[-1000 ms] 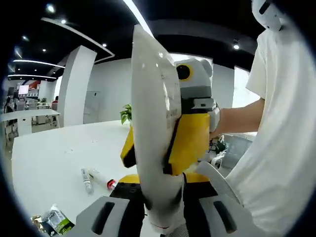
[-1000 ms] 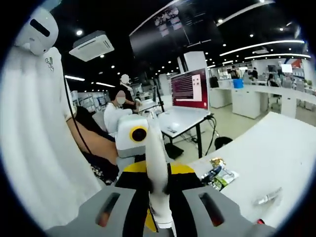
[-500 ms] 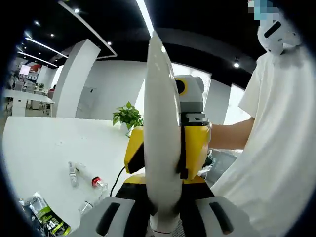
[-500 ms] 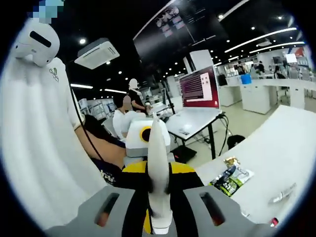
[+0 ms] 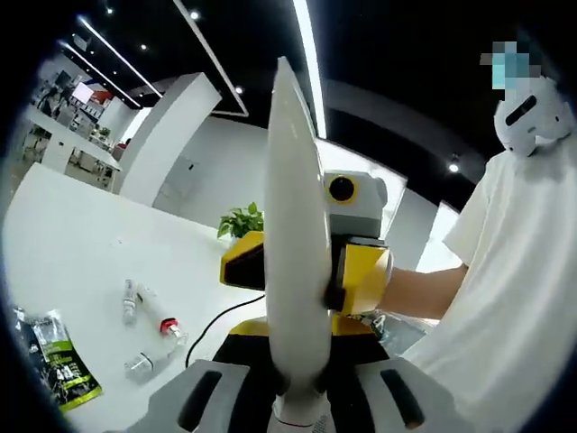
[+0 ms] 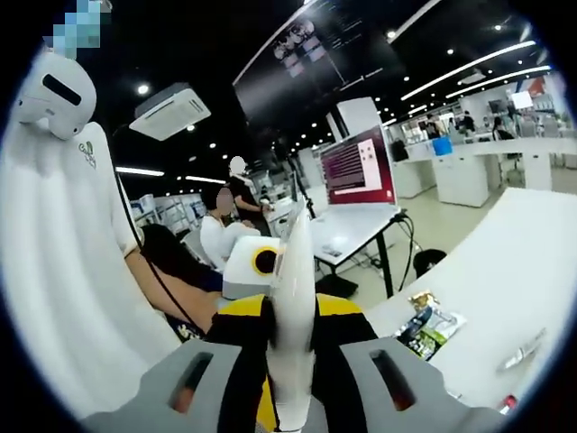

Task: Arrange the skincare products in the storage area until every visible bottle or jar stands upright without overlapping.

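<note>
We held a white tube (image 5: 293, 262) upright, both the left gripper (image 5: 296, 410) and right gripper (image 6: 290, 397) with jaws clenched on it. Small bottles (image 5: 149, 329) and a green sachet (image 5: 56, 356) lay flat on the white desk (image 5: 72, 244).

No text is legible: the print on the green sachet (image 5: 59, 361) and the red monitor screen (image 6: 358, 167) is too small to read.
</note>
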The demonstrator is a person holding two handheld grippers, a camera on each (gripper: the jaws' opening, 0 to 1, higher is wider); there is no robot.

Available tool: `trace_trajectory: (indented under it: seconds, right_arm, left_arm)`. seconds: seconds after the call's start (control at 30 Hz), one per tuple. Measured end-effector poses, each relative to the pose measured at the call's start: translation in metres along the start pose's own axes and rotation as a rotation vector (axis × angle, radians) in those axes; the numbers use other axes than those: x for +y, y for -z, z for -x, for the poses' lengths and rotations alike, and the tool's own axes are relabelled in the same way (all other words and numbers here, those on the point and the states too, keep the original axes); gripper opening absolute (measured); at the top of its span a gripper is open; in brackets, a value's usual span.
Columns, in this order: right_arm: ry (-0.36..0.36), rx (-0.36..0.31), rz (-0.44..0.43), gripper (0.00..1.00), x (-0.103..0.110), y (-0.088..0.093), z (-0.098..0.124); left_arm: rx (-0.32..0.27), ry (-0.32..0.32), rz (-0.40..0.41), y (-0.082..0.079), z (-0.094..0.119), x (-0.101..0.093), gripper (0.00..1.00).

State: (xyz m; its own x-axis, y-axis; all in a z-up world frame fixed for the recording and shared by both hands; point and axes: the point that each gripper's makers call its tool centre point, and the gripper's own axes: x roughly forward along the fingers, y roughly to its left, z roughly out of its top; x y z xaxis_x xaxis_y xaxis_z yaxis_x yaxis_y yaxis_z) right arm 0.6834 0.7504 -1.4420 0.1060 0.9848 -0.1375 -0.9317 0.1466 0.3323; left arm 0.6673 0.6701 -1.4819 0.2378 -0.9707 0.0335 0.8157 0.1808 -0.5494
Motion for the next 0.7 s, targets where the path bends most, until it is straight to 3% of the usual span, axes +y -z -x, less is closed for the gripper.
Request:
trace_trajectory:
  seconds: [0.37,0.7]
  right_arm:
    - [0.175,-0.045,-0.004,0.24,-0.026,0.0,0.007]
    - [0.295,-0.077,-0.028,0.27,-0.045,0.004,0.013]
  left_arm:
    - [0.042,-0.134,-0.014,-0.002,-0.008,0.028,0.18]
    - [0.121,-0.269,-0.066,0.004,-0.011,0.05,0.18]
